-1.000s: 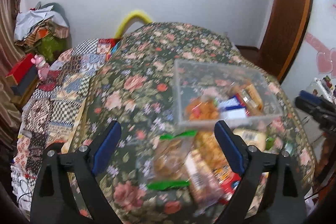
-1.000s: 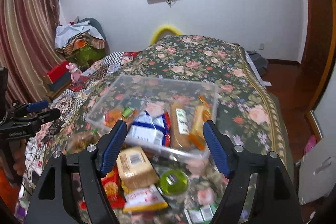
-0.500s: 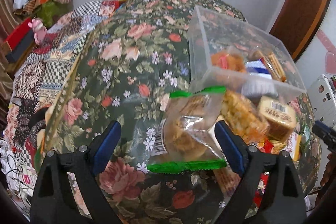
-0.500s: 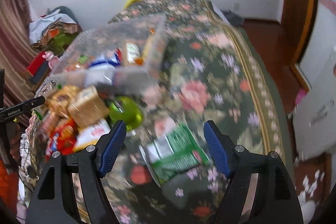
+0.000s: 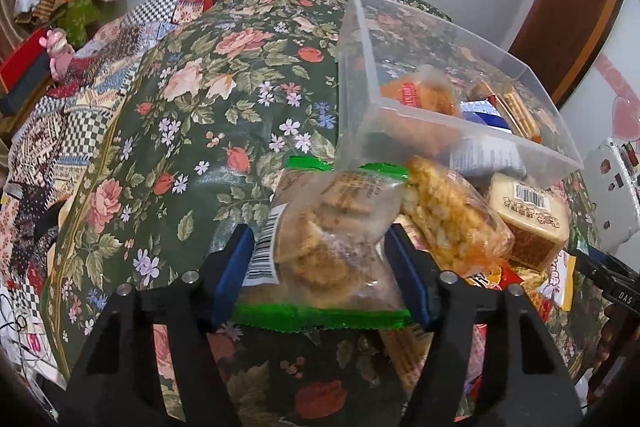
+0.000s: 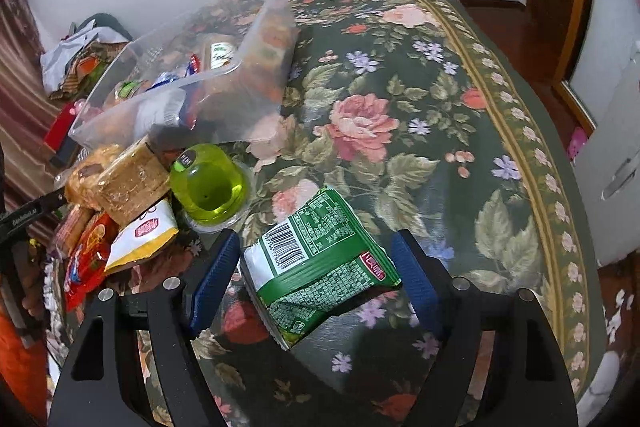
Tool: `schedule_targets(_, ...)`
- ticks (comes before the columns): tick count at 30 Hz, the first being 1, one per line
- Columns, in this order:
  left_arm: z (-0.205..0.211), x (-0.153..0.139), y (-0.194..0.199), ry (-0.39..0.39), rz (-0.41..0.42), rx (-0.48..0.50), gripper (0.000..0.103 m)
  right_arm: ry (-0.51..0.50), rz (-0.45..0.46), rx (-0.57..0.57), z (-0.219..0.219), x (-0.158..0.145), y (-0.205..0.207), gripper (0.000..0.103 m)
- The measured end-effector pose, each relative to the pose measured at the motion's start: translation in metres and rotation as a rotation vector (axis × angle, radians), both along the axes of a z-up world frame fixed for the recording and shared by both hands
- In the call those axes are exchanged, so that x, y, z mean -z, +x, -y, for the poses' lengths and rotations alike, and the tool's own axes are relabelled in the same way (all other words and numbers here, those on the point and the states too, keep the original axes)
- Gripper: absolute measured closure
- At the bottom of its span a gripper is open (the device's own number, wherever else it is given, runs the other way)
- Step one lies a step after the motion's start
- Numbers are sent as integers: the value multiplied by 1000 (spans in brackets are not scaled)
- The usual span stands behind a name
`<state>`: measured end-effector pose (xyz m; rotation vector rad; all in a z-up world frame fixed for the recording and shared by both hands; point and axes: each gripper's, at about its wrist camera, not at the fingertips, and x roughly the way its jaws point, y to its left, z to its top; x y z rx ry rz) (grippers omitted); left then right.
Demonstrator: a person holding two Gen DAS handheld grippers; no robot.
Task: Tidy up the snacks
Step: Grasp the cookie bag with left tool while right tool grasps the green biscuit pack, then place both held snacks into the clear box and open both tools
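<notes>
A clear plastic bin (image 5: 408,107) with several snacks inside stands on the floral table; it also shows in the right wrist view (image 6: 224,83). My left gripper (image 5: 320,271) has its blue pads on either side of a clear green-edged cookie bag (image 5: 332,239), pads touching its sides. My right gripper (image 6: 316,275) is open around a green snack packet (image 6: 320,263) lying on the cloth, with gaps at both pads. A green jelly cup (image 6: 208,187) and a wrapped brown cake (image 6: 132,183) lie between packet and bin.
Loose snacks lie heaped at the bin's front: an orange cracker bag (image 5: 452,215), a tan cake (image 5: 528,215), red and yellow packets (image 6: 120,239). The table edge (image 6: 560,227) drops to the floor on the right. A patchwork cloth (image 5: 72,131) covers furniture on the left.
Both grippers came down and forward. The left has narrowed onto the cookie bag. The right swung right from the bin to straddle the green packet.
</notes>
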<state>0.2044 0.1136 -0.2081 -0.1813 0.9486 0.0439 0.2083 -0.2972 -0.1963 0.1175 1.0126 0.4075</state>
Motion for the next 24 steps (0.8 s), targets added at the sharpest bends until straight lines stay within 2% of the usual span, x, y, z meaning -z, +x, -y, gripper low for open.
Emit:
schedule_targets(5,6,-6,-6,32,13,1,45,-49,29,-22,-7,4,-4,29)
schedule_targets(9,7,-13,-15,30,19,0,53,-46,38,-20,-3,3,-6,49)
schedule_targets(13,7,-19,-24,25,26,1,57,-25,36,-22,1,2,-8,57)
schedule_targets(18,10,-33,-34,29,57,8,58,3,34,-18,4,-1,-9,62)
schedule_targets(24,15,-56,-42,41,105,11,58,35,57,-2,11,-13,-12,62)
